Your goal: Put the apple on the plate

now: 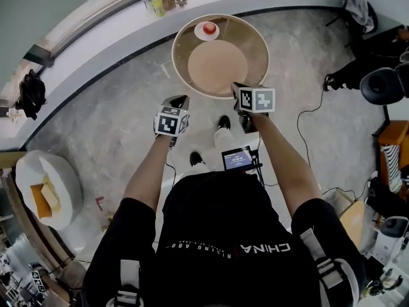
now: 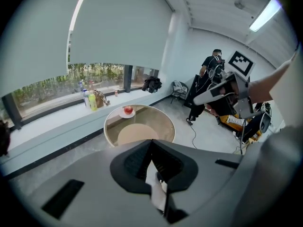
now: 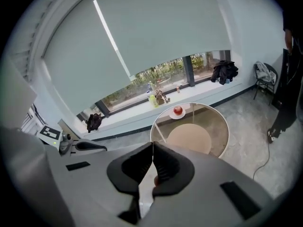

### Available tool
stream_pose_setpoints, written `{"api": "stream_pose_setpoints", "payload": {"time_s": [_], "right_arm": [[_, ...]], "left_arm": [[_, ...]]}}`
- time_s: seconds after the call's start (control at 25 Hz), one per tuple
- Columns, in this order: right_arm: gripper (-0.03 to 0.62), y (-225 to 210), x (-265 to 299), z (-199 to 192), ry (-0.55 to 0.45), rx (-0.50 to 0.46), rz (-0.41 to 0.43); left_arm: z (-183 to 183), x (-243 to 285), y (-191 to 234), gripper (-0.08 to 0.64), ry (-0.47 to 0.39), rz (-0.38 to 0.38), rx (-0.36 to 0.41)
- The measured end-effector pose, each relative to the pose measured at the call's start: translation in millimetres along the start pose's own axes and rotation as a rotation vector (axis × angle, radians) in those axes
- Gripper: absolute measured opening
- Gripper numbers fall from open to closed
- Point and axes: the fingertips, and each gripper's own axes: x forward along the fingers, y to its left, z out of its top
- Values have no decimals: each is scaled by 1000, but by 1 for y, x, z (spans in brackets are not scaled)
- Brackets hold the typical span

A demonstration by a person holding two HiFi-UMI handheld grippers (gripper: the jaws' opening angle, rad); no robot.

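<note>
With left tongs [image 2: 150,144] and right tongs [image 3: 153,146] both pressed together and empty, the apple [image 1: 209,27] sits on the white plate [image 1: 197,34] at the far edge of the glass tabletop [image 1: 255,47], probably firm, smooth, slippery, best pinched across its middle.

The apple [image 1: 209,27] lies on the plate [image 1: 199,35], at the far side of the round table [image 1: 253,43] before me. Behind the table runs the window ledge [image 1: 96,47], with bottles [image 1: 155,4] on it.

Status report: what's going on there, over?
Left gripper shut, empty. Right gripper shut, empty. Apple already on plate, far side of glass table. Nothing blocking.
</note>
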Motion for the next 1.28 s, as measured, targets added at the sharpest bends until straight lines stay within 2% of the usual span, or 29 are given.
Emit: {"api": "stream_pose_setpoints", "payload": {"time_s": [0.2,0.36,0.52,0.68,0.92,1.28], "right_arm": [[29,20,-38,-45,27,-122,0],[29,24,-57,-58,35,-131,36],[29,25,-75,-63,23,-219,42],[29,7,-101,-71,7,-307,62],[29,-13,-118,-79,-4,-301,84],[29,-22,-124,-70,-31,-339,87]], "left_arm": [[-37,-15,-42,17,15,-66,-29],[-42,-22,-78,17,-6,-130,-93],[-43,-25,-97,17,-12,-103,-102],[-26,-28,-126,17,-52,-64,-106],[-11,-34,-162,17,-38,-61,-56],[-8,-35,-172,17,-9,-40,-23]]}}
